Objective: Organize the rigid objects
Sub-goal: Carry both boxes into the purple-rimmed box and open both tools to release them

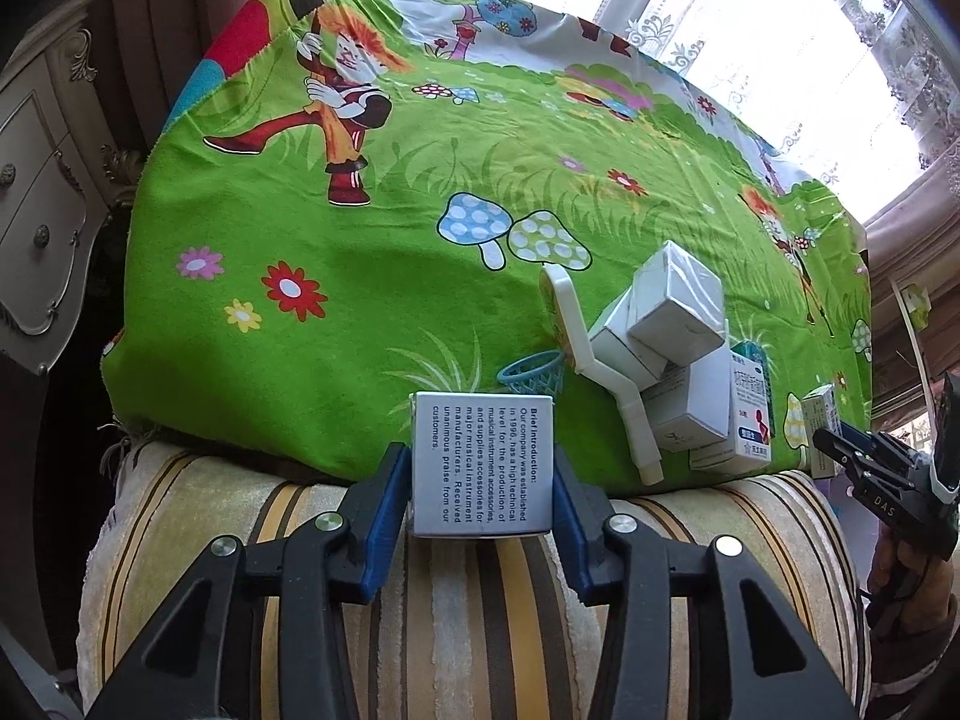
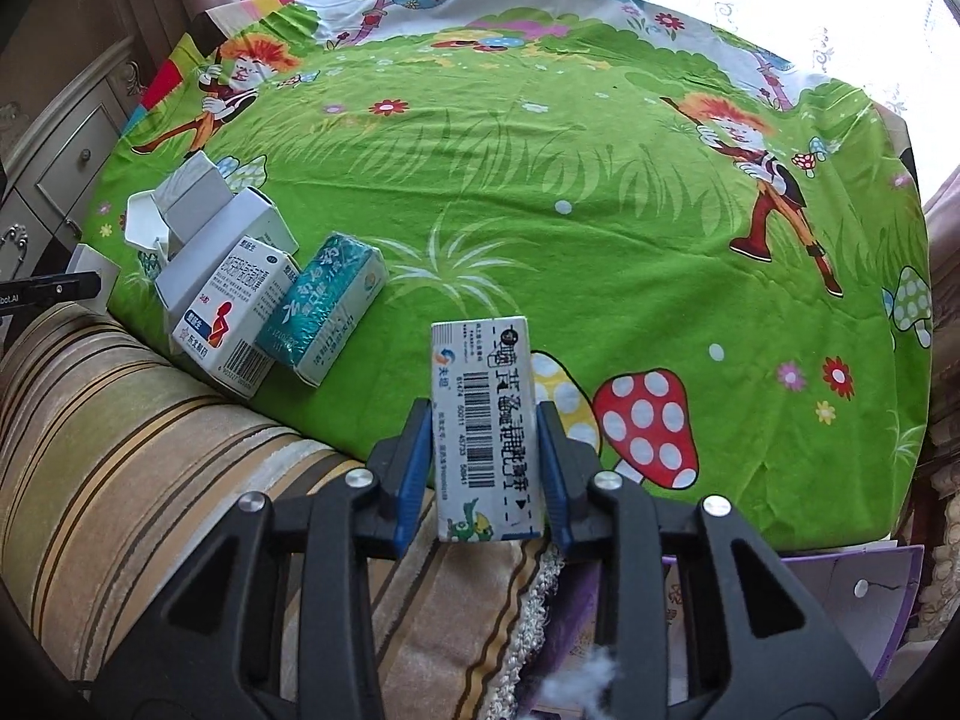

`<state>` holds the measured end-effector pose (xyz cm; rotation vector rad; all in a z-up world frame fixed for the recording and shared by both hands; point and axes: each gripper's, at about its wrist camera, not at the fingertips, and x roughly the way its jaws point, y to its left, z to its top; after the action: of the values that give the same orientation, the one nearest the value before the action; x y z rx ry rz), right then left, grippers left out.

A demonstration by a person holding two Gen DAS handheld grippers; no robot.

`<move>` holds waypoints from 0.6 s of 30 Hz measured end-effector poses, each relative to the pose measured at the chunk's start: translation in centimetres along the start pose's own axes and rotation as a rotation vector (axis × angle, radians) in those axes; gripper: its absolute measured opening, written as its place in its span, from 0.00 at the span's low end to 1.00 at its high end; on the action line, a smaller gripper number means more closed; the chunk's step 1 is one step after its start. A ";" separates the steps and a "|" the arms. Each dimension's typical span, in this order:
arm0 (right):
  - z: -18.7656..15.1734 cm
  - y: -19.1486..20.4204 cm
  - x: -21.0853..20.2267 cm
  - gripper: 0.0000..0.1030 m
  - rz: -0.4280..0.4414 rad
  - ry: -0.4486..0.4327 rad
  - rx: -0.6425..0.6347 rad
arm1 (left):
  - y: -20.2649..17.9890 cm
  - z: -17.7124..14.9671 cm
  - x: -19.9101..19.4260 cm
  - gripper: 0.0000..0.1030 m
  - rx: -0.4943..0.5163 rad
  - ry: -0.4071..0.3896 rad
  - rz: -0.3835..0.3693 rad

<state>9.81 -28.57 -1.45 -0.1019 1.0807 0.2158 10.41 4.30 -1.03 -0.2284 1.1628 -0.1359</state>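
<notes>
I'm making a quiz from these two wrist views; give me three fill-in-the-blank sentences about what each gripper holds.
1. The left gripper is shut on a box printed with ____ text.
2. The right gripper clamps a carton bearing a black ____.
3. The teal toy hoop lies on the ____ cartoon cloth.

Missing words: English; barcode; green

Bright daylight pours through the lace curtain (image 1: 780,30) at upper right. My view's left edge shows a carved cream dresser (image 1: 42,210). A striped sofa arm (image 1: 468,600) fills the bottom.
</notes>
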 end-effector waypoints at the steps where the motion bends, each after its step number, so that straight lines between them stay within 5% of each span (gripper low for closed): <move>1: -0.1 -0.1 -0.3 0.37 -0.001 -0.006 0.005 | 0.0 0.0 -0.2 0.44 -0.003 -0.008 -0.005; 18: -4.7 -3.9 -6.9 0.37 -0.062 -0.080 0.131 | -6.8 -1.5 -2.9 0.44 0.110 -0.052 -0.141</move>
<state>3.50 -34.11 2.40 -0.0094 1.0080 0.0921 7.99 -1.80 2.70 -0.2154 1.0835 -0.3156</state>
